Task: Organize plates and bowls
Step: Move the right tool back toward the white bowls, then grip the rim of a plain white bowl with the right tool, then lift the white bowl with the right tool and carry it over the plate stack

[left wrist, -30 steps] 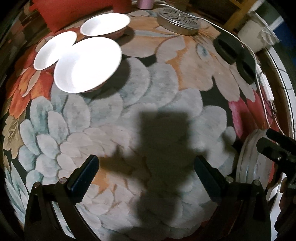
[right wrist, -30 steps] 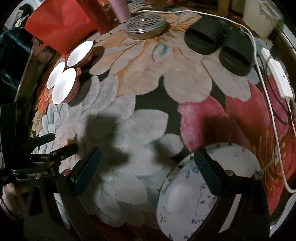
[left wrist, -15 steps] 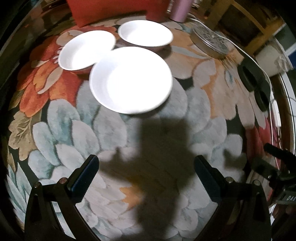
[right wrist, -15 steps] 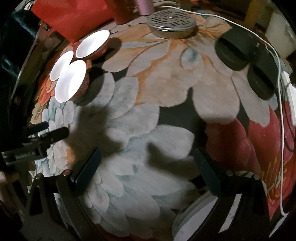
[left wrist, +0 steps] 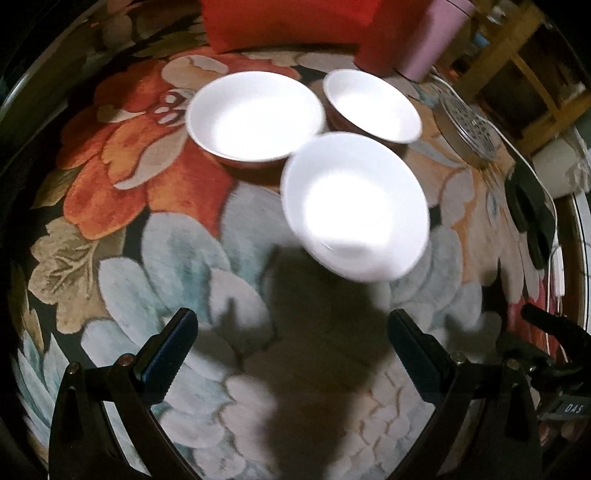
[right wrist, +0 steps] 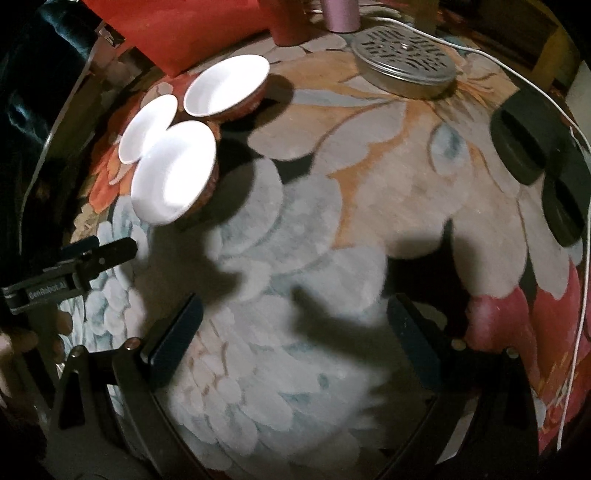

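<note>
White bowls sit in a tight cluster of three on a flowered rug [left wrist: 177,258]: the nearest bowl [left wrist: 354,210] lies toward the middle of the left wrist view, the left bowl [left wrist: 255,114] sits just behind it to the left, and the far bowl [left wrist: 373,105] sits behind it to the right, their rims close together or overlapping from this angle. All three have reddish-brown outsides and look blurred. The left tongs [left wrist: 291,350] hang over the rug just short of the nearest bowl, fingers spread wide with nothing between them, casting a dark shadow below. The right tongs [right wrist: 295,332] are likewise spread apart and empty, over pale blue-grey petals well to the right of the bowls. Beyond the bowls lies a red cushion [left wrist: 280,22] with a pink cylinder [left wrist: 436,37] beside it. Farther right sit a round perforated metal lid [right wrist: 404,66], a pair of black slippers [right wrist: 532,147], and a white cable [right wrist: 576,258] along the rug's right edge.
</note>
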`<state>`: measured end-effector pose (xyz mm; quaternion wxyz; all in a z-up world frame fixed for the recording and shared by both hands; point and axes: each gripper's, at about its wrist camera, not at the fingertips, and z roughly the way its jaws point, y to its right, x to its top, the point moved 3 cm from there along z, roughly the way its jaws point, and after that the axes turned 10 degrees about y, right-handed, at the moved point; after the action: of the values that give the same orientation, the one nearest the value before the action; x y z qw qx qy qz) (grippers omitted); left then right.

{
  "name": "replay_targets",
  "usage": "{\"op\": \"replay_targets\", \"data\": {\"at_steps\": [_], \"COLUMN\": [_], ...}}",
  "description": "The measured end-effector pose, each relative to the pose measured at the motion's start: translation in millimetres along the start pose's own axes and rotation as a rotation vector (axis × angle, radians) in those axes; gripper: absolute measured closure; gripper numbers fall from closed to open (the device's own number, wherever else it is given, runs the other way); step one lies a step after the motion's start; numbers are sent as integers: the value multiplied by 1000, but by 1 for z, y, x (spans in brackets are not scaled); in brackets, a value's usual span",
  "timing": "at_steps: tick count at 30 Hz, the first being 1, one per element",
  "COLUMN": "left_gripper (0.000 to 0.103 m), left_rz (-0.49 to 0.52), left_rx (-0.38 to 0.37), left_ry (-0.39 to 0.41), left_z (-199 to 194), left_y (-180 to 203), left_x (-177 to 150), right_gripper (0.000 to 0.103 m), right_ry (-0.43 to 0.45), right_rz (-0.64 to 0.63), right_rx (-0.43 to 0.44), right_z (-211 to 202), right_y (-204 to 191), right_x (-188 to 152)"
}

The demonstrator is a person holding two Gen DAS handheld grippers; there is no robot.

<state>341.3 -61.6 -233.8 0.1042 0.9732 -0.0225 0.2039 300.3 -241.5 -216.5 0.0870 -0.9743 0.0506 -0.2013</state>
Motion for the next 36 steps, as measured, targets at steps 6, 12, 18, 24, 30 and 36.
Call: {"op": "replay_targets", "data": {"at_steps": [6,12,18,24,30,36], "left_gripper": [1,12,29,71,92,97], "left_rz": [-52,-42,-33,10,-15,-61], "left_rx": [3,-48,-91,-80,-72,-76], "left_ry": [37,85,67,12,-2,-4], "left_z": [-2,1,21,44,57,58], "left_y": [-21,-18,-6,8,6,-1], "left_x": [15,39,59,58,57,57], "right_gripper": [3,5,27,40,72,93], "right_ry": [47,82,68,26,-8,-19], "right_rz": [21,58,107,203,224,133], "right_rx": [27,65,96,131,93,109], "right_z": [12,27,52,82,99,101], "right_y": [-13,-26,-39,-41,-43,-61], "right_x": [31,54,70,79,76,72]}}
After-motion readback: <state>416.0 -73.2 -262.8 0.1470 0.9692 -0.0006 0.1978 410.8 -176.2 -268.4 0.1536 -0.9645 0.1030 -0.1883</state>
